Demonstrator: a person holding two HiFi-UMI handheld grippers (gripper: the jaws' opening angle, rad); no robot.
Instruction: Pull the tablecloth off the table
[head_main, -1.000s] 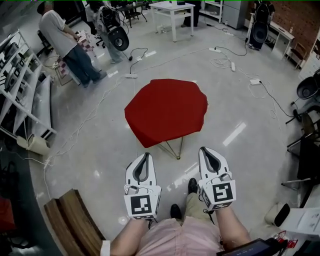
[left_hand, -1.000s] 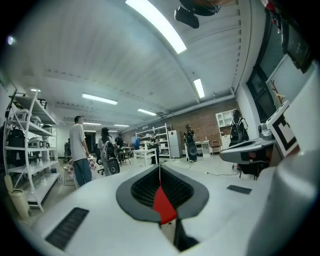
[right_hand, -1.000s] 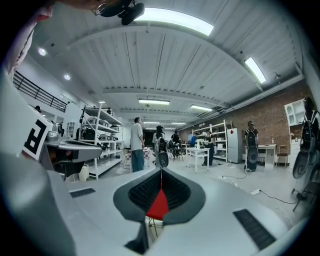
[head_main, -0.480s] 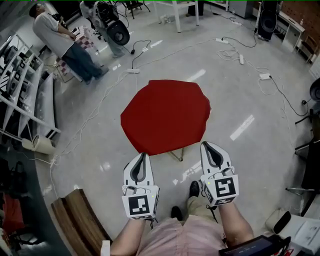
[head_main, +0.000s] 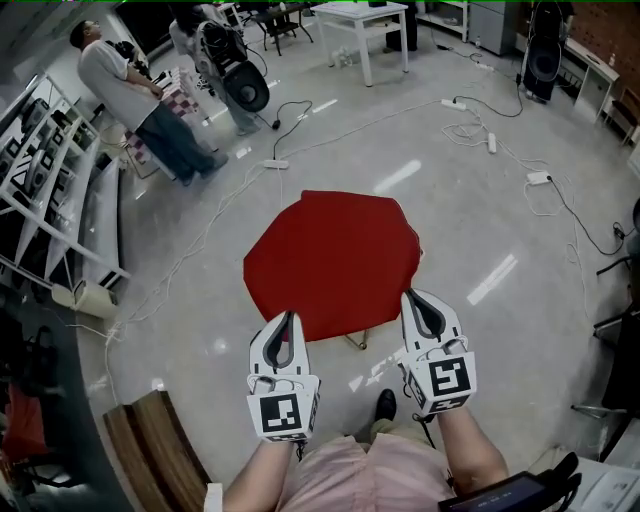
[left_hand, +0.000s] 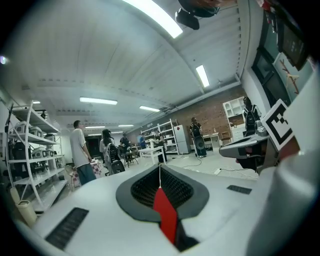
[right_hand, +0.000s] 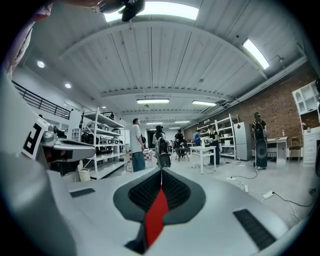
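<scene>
A red tablecloth covers a small table whose thin gold leg shows below its near edge. In the head view my left gripper is shut, its tip just over the cloth's near left edge. My right gripper is also shut, with its tip at the near right edge. Nothing is held in either one. In the left gripper view the jaws meet, and a sliver of red cloth shows through the slit. The right gripper view shows the same closed jaws over the red cloth.
A person stands at the far left beside metal shelving. Cables and power strips lie across the floor beyond the table. A white table stands at the back, and a wooden bench is at my near left.
I have come closer to the table: the cloth has slid down the view towards me. Both grippers, earlier short of the cloth, now reach its near edge, still shut.
</scene>
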